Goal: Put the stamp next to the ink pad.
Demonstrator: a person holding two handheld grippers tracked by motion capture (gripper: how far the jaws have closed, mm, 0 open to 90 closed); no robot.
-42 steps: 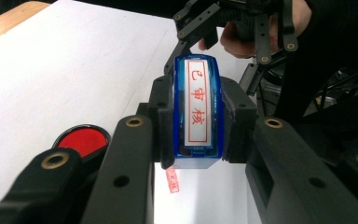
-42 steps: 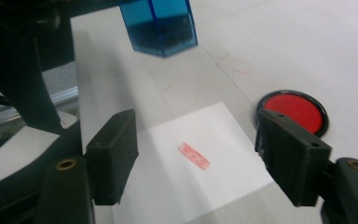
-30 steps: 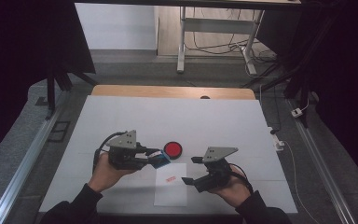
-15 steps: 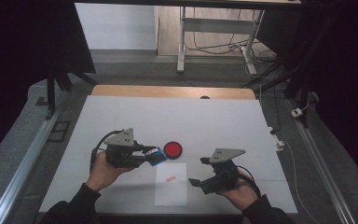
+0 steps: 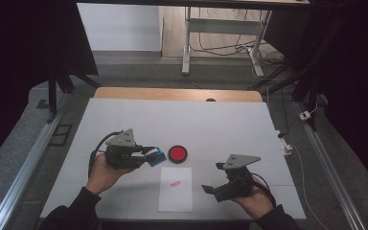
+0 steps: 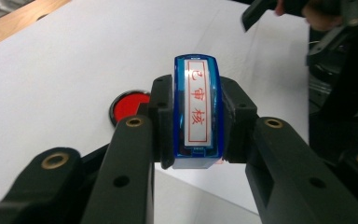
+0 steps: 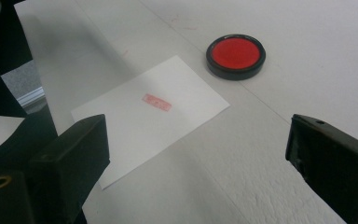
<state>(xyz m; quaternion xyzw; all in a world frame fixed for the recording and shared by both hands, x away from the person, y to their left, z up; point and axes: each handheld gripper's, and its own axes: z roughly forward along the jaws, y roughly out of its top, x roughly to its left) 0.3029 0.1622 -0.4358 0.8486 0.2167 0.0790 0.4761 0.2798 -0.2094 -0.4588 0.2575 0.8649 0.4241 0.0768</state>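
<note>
Stamp, one of it, blue-cased with a white label bearing red characters, sits clamped between the two black jaws of my left gripper. In the left gripper view I see the pads pressing on both of its long sides, with the label face turned up toward the camera. From the high view the stamp pokes out of the jaw tips just beside one round ink pad, black-rimmed with a red face, which lies a little past the tips on the white table. I can't tell whether stamp and pad touch; they look barely apart.

Below and slightly ahead of my left gripper lies one white sheet of paper, flat on the table, with one small red stamped mark near its upper half. In the right gripper view that mark reads as a single red rectangle on the sheet, and the ink pad lies beyond the sheet's far corner, near it but not on it.

My right gripper hovers just beside the paper's right edge, its jaws pointing toward the sheet. They have just been opening and now stand wide apart with nothing between them; through the gap I see bare table and paper.

Two hands, two grippers, one of each item.
</note>
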